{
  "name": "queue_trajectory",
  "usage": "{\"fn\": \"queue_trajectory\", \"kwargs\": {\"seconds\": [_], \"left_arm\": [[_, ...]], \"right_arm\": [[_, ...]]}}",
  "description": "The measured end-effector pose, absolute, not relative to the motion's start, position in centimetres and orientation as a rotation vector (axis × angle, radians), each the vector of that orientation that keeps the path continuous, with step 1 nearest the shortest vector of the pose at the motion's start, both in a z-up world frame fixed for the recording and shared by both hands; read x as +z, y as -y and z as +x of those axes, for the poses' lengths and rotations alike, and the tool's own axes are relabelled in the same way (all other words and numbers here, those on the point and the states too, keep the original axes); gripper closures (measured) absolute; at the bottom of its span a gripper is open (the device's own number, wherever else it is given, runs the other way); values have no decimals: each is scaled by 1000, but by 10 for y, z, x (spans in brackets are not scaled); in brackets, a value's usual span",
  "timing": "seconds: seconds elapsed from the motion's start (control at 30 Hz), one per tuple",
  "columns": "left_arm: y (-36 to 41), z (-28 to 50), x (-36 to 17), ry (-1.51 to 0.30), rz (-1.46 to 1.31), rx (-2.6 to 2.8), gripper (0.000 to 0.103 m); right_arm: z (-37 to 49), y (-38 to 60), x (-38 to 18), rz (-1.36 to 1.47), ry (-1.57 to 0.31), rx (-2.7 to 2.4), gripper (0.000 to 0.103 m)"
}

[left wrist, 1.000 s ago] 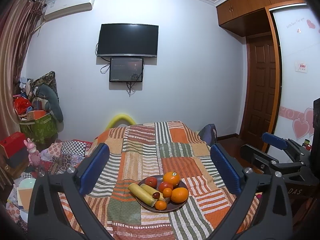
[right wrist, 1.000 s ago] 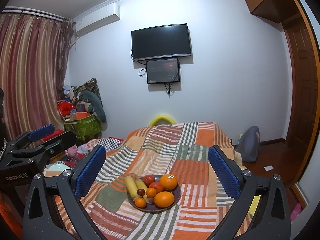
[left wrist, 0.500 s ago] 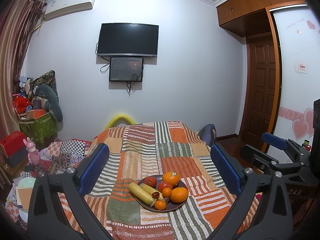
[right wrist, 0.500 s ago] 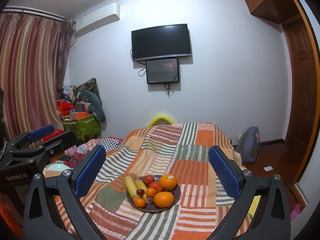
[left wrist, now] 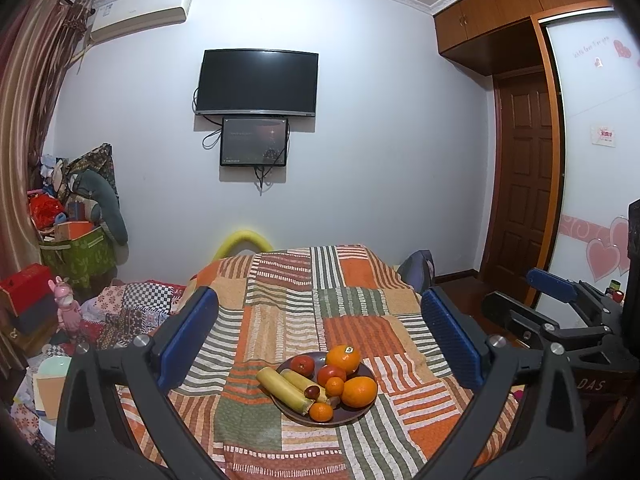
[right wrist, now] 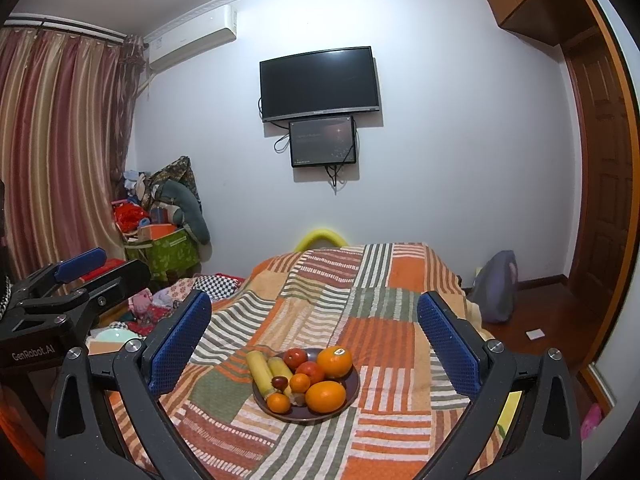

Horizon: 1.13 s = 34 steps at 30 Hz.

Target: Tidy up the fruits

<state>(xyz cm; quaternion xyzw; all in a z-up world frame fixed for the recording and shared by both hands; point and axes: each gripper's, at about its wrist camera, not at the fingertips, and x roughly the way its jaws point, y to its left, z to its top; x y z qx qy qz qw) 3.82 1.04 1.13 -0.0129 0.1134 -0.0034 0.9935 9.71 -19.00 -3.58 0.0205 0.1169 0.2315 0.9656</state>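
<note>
Little has moved since the earlier frames: both views are framed almost as before, and the plate and fruit are seen in the same arrangement. A dark plate is seen on the patchwork blanket of the bed, ahead of and below the left gripper, between its two blue pads. The left gripper is held wide, with nothing between its pads and well apart from the fruit.

On the plate, two bananas are laid side by side toward the left pad. Two large oranges are placed toward the right pad, one at the far rim with a sticker and one nearer. Two red fruits, two small tangerines and a small dark red fruit are gathered between them.

From the right wrist view the same plate is seen ahead of the right gripper, which is likewise spread wide and holds nothing. The bananas are toward its left pad and the oranges toward its right. A wall television is mounted far ahead.
</note>
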Motion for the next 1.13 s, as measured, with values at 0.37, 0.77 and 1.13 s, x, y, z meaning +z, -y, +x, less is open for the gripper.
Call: {"fn": "queue_trajectory", "kwargs": {"seconds": [0.37,0.77,1.13], "left_arm": [[-8,39,13,-232,-22,-21,0],[-10,44,12,-261,-33,-48,0],[-11,46,9,-267,-32,-39,0]], "right_arm": [[99,191,-36,44,-240,471,0],[98,193,-36,47,-242,467,0],[99,193,-38,45,-251,458,0]]}}
